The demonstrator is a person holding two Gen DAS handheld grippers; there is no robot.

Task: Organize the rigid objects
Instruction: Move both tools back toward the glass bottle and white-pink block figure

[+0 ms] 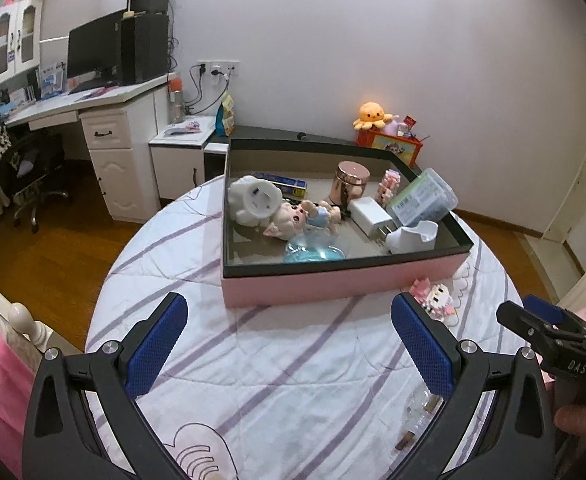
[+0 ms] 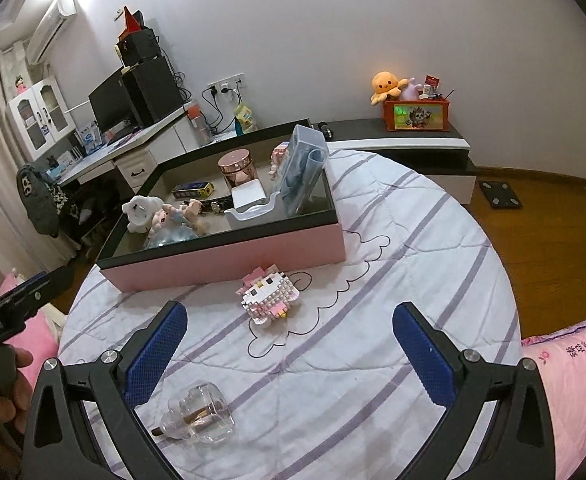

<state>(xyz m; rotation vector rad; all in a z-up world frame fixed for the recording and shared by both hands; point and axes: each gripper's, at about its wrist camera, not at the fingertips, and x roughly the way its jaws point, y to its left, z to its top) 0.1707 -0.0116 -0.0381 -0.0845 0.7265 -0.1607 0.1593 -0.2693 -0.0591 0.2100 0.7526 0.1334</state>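
A pink box [image 1: 333,284] [image 2: 229,260] with a dark rim stands on the striped bedspread and holds a doll [image 1: 293,216], a white round lamp [image 1: 253,200], a copper jar [image 1: 351,184] [image 2: 239,168], a white charger [image 1: 371,214] and a clear tub [image 1: 423,196]. A pink-and-white block-built cat figure [image 2: 267,296] [image 1: 433,298] lies on the spread in front of the box. A clear glass bottle [image 2: 201,414] [image 1: 417,416] lies nearer. My left gripper [image 1: 289,344] is open and empty over the spread. My right gripper [image 2: 289,344] is open and empty, with the cat figure just beyond it.
A white desk [image 1: 105,100] with a monitor and an office chair [image 1: 33,184] stand at the left. A low dark cabinet [image 2: 405,136] behind the bed carries a red box with plush toys [image 2: 413,112]. Wooden floor [image 2: 553,232] surrounds the bed; a pink pillow [image 2: 573,380] lies at right.
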